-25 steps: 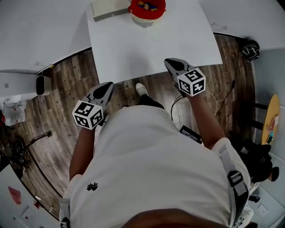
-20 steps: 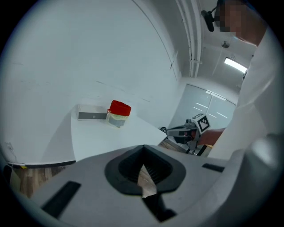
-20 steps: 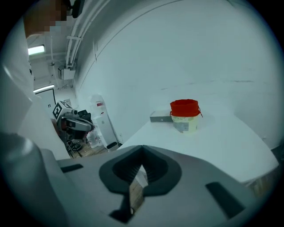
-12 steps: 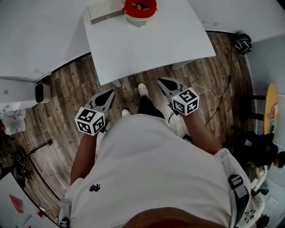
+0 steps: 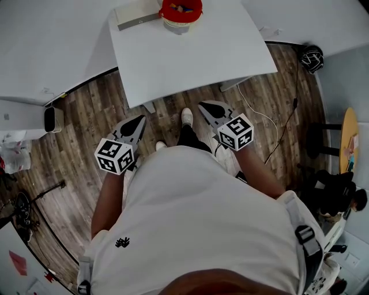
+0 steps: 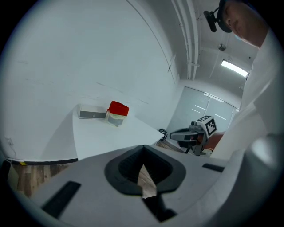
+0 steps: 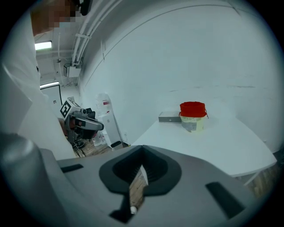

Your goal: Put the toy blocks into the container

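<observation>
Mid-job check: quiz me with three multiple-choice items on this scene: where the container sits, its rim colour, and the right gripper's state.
1. Where is the container?
A on the floor
B at the far end of the table, beside a flat box
C on a chair

2. The container's rim is:
A blue
B red
C green

3. The right gripper is:
A wide open
B shut on a block
C shut and empty

Answers:
1 B, the head view shows it on the tabletop next to the box.
2 B, the rim reads red in all three views.
3 C, its jaws are closed together with nothing held.
</observation>
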The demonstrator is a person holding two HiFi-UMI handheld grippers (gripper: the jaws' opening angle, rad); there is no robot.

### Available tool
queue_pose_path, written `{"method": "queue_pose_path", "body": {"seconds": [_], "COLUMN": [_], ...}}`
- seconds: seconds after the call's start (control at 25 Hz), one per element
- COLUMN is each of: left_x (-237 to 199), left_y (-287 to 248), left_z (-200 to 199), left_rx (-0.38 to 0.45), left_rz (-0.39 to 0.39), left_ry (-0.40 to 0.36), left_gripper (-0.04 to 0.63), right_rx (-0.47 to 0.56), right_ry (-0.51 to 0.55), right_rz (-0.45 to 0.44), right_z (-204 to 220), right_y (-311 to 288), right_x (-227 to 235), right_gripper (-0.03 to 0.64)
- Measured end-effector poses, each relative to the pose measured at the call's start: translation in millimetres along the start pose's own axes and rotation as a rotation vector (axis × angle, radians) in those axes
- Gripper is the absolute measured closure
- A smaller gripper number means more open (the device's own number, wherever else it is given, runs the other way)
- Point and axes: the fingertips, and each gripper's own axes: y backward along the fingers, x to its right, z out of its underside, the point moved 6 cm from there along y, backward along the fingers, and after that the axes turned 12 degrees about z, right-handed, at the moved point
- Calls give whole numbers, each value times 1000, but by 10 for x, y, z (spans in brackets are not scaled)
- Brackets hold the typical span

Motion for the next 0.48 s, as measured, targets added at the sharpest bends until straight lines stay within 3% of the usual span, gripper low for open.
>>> {"method": "queue_pose_path", "body": {"seconds": [0.48], "left_x": [33], "left_y": [30], "left_z": [84], "left_rx": [-2], "left_rz": [-6], "left_ry": [17], "left_gripper": [589], "right_rx": [1], "right_ry": [16], "right_rz": [-31], "right_z": [-35], "right_y": [-26], "right_x": [-107], "right_gripper": [611]}}
